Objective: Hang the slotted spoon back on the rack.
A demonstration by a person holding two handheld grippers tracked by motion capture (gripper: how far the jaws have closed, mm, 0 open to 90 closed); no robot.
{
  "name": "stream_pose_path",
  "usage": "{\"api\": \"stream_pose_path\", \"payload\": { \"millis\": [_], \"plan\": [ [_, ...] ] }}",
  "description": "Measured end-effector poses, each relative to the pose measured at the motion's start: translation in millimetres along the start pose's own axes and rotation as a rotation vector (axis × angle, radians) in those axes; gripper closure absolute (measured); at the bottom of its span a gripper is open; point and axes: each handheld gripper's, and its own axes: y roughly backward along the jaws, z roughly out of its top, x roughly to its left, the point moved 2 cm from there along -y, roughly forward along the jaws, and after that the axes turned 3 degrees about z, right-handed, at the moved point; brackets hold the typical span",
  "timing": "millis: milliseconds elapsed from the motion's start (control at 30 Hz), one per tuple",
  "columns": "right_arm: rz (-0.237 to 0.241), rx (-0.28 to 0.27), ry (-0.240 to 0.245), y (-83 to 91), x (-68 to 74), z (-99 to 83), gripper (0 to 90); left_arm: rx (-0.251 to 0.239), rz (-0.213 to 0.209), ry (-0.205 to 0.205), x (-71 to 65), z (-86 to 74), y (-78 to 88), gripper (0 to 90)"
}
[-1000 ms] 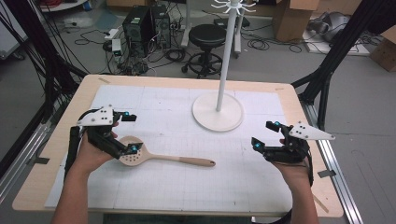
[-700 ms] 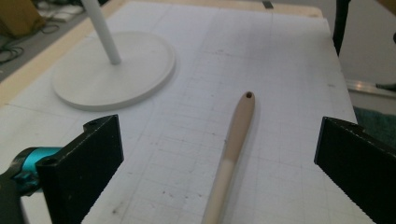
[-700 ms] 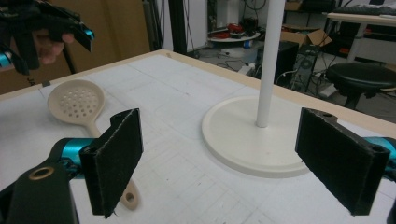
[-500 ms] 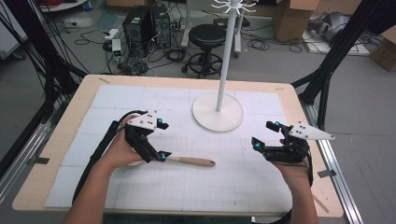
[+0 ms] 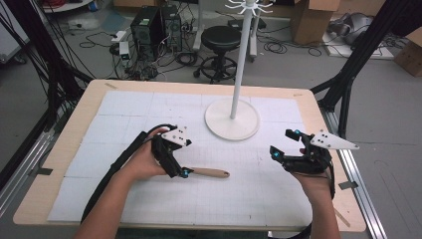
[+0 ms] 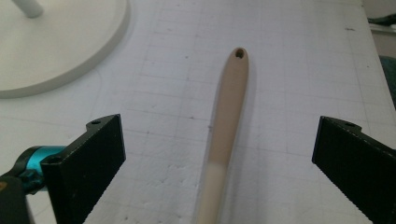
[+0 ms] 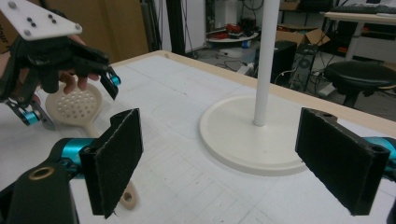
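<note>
A beige slotted spoon (image 5: 211,173) lies on the white mat, handle pointing right. My left gripper (image 5: 174,158) hangs over its head end and hides the head in the high view. In the left gripper view the handle (image 6: 229,107) runs up the middle between the two wide-open jaws, which do not touch it; the left gripper (image 6: 219,140) is open. The right gripper view shows the perforated spoon head (image 7: 86,112) beneath the left gripper (image 7: 70,100). My right gripper (image 5: 282,143) rests at the right of the table, open and empty, with its jaws (image 7: 229,154) facing the stand.
A white coat stand with a round base (image 5: 232,118) rises at the back centre of the mat; the same base (image 7: 252,135) sits ahead of the right jaws. The wooden table edge (image 5: 318,107) borders the mat. Stools, boxes and cables lie on the floor beyond.
My left gripper has swung right and down from the table's left part to above the spoon, covering its head. The right gripper and the spoon have not moved.
</note>
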Motion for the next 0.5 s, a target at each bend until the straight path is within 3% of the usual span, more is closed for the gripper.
{"api": "stream_pose_path", "payload": {
  "millis": [133,267,500],
  "plan": [
    [0.000,-0.009,0.007,0.6,-0.3,0.8,14.4,0.049,-0.035,-0.008,-1.2,1.3,-9.1,20.1],
    [-0.002,-0.011,0.004,0.5,-0.5,0.7,14.4,0.085,-0.046,-0.022,-1.3,2.9,-14.8,23.7],
    [0.001,-0.007,0.002,0.4,0.2,0.8,14.4,0.203,-0.051,-0.049,-4.3,0.5,-29.2,29.7]
  ]
}}
